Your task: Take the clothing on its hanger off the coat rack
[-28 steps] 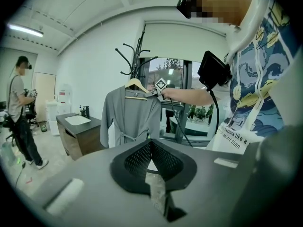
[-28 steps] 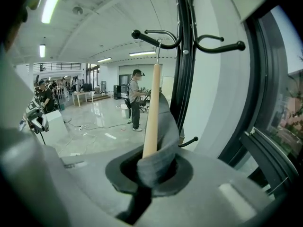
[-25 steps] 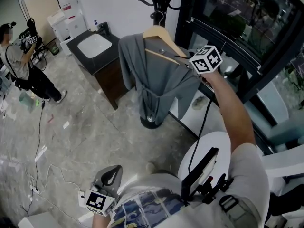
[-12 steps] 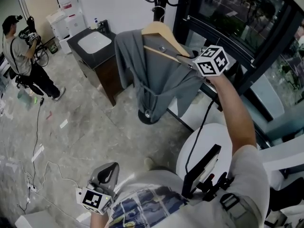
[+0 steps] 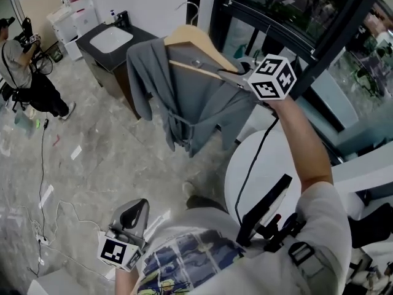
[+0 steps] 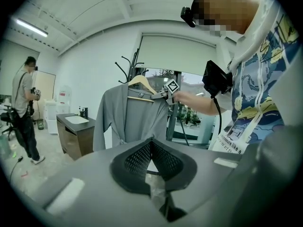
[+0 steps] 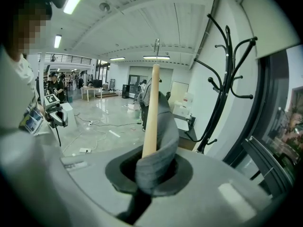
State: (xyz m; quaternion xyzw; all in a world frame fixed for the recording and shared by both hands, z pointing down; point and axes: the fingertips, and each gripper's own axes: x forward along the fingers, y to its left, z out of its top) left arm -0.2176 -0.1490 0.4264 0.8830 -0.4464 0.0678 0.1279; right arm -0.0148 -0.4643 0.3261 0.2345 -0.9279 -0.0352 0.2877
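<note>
A grey garment hangs on a wooden hanger. My right gripper is shut on the hanger's right end, with grey cloth pinched in too. In the right gripper view the wooden arm and folded cloth rise straight out of the jaws. The hanger's wire hook hangs free, apart from the black coat rack. My left gripper is held low by my waist, shut and empty. Its camera shows the garment from afar.
A dark vanity with a white sink stands behind the garment. A person with a camera is at the far left. A white round table sits under my right arm. A dark-framed glass wall runs along the right. Cables lie on the floor.
The hanger with the garment has come away from the rack and moved toward me. The rack's base is out of the head view. My left gripper stays low.
</note>
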